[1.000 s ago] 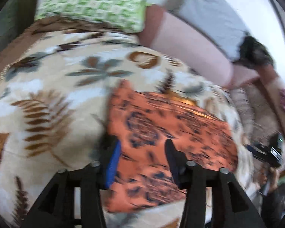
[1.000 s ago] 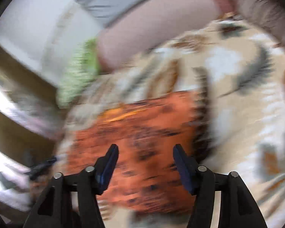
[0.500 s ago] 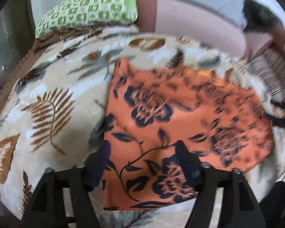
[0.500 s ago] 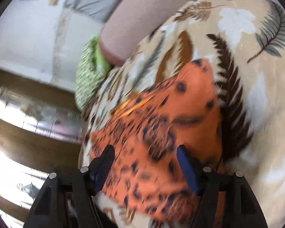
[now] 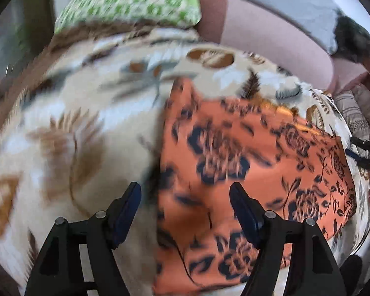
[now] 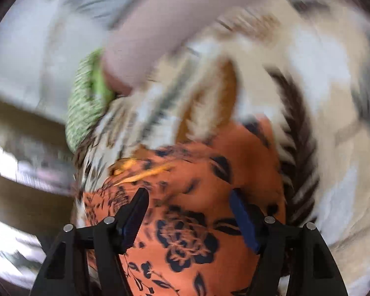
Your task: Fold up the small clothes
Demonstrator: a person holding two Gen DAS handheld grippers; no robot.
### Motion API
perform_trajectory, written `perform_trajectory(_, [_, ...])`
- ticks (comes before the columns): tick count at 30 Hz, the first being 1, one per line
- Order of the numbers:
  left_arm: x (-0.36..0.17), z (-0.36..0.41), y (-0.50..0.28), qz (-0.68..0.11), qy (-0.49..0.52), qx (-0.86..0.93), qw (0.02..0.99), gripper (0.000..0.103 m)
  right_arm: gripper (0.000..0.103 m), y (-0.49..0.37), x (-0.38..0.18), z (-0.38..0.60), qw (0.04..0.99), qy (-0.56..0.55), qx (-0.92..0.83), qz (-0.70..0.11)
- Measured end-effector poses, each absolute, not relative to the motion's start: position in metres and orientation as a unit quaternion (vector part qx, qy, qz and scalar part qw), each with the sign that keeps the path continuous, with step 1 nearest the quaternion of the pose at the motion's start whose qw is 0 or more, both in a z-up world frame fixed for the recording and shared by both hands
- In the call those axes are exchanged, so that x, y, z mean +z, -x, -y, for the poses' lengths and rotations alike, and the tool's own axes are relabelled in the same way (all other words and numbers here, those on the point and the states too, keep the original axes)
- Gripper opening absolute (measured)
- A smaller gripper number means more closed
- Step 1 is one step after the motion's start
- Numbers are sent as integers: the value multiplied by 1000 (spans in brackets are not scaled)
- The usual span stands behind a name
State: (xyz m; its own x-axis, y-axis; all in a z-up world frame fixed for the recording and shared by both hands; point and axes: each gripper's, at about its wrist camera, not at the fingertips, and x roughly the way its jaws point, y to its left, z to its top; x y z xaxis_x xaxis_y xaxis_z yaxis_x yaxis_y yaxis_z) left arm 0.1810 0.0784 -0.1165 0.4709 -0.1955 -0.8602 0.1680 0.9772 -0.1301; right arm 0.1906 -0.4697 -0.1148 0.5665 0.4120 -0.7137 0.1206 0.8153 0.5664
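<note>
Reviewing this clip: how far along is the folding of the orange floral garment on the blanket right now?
Done: the orange garment lies spread flat on the leaf-print blanket; whether any fold is already in cannot be told. In hand: nothing is gripped. The left gripper is open over the garment's edge, and the right gripper is open above the cloth. Left: grasping an edge and folding it over.

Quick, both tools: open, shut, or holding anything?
Left tool: open, holding nothing, over the orange floral garment's left edge.
Right tool: open, holding nothing, above the same garment.
</note>
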Motion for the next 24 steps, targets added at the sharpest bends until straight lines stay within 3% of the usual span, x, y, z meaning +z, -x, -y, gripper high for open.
perform_trajectory(3, [-107,-71,-218,-488,-23,-98,867,75,72,-189,-101,480,858,-205,1,-470])
perform_trajectory(7, [-122,-71,-260,-509,-35,-78,856,75,71,-202,-122,500,844,-201,-8,-498])
perform_trajectory(10, [-139,-72,-282,-529,-27,-72,845,67,67,-217,-137,487,843,-181,0,-507])
perform_trajectory(11, [-141,-71,-285,-531,-26,-70,844,58,61,-221,-142,478,841,-167,-2,-515])
perform_trajectory(12, [-142,-69,-289,-529,-28,-70,845,47,43,-225,-144,475,839,-151,-9,-522])
perform_trajectory(13, [-142,-66,-289,-529,-32,-76,844,11,22,-226,-145,473,843,-135,-18,-520])
perform_trajectory(14, [-143,-61,-290,-535,-40,-83,840,6,15,-227,-145,472,844,-131,-17,-520])
perform_trajectory(15, [-140,-55,-290,-523,-57,-76,847,6,8,-227,-144,469,845,-125,-14,-520])
perform_trajectory(19, [-132,-60,-285,-484,-44,-51,872,5,8,-221,-129,465,871,-75,-45,-483])
perform_trajectory(24, [-160,-95,-289,-513,59,-39,856,9,10,-222,-163,500,847,-164,-62,-502])
